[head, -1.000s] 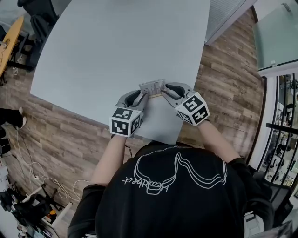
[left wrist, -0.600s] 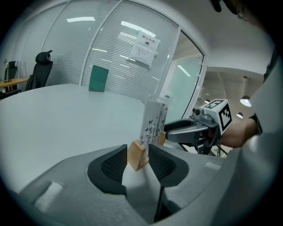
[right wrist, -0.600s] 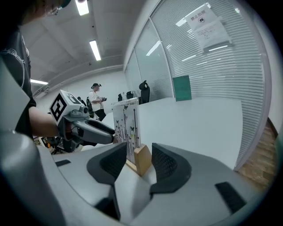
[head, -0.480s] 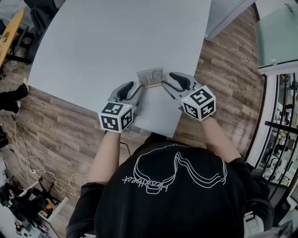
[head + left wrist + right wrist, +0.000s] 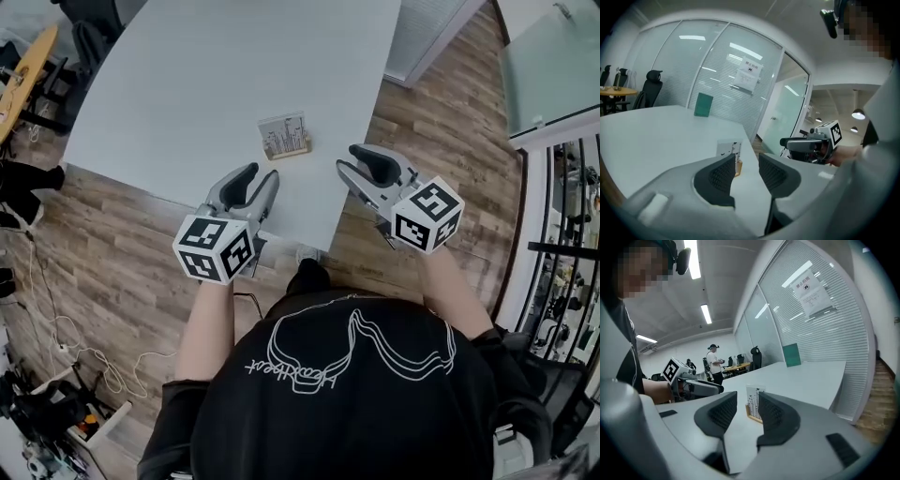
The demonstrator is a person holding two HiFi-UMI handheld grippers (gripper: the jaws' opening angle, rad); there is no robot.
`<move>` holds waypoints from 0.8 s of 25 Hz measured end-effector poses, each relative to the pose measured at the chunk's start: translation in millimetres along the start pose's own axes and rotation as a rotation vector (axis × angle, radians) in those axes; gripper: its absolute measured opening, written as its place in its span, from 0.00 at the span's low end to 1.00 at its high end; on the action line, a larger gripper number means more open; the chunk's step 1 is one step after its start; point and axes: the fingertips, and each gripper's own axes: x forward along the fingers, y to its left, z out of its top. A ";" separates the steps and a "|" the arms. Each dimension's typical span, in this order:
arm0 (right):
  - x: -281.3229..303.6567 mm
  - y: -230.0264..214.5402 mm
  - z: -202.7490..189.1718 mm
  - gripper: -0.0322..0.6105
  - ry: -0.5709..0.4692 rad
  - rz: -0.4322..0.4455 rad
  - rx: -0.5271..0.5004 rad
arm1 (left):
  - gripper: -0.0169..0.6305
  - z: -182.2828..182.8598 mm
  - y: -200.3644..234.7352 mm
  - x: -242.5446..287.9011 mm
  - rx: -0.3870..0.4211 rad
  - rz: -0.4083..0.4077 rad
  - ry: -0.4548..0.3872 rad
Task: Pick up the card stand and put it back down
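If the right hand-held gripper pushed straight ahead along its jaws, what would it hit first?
Most likely the card stand: it stands on the table ahead, centred between the jaws in the right gripper view. The right hand-held gripper is closing with nothing between its jaws. Depth unclear.

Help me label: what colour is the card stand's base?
Light wood; card stand clearest in right gripper view.

You're working in an office, at the corner of a big pale meeting table (image 5: pixel 234 75) on wood-plank flooring (image 5: pixel 441 141). Glass partition walls (image 5: pixel 675 70) with slatted blinds (image 5: pixel 834 333) run around you, one carrying a taped-up paper notice (image 5: pixel 747 75). There's a black swivel chair (image 5: pixel 647 93), ceiling strip lights (image 5: pixel 707 314), and a person (image 5: pixel 713 363) standing by a far desk.
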 end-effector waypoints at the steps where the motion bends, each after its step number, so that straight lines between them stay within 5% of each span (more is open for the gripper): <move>1: -10.2 9.7 4.2 0.27 -0.008 0.010 -0.011 | 0.27 4.6 -13.7 -8.7 0.012 -0.013 -0.016; 10: -98.4 101.6 36.6 0.07 -0.123 0.145 -0.069 | 0.22 25.6 -142.9 -79.5 0.032 -0.181 -0.138; 15: -142.3 147.5 32.1 0.06 -0.153 0.227 -0.054 | 0.07 24.2 -189.8 -115.2 -0.002 -0.217 -0.176; 20: -173.0 182.9 36.8 0.06 -0.182 0.298 -0.042 | 0.05 23.1 -230.4 -136.2 0.038 -0.264 -0.187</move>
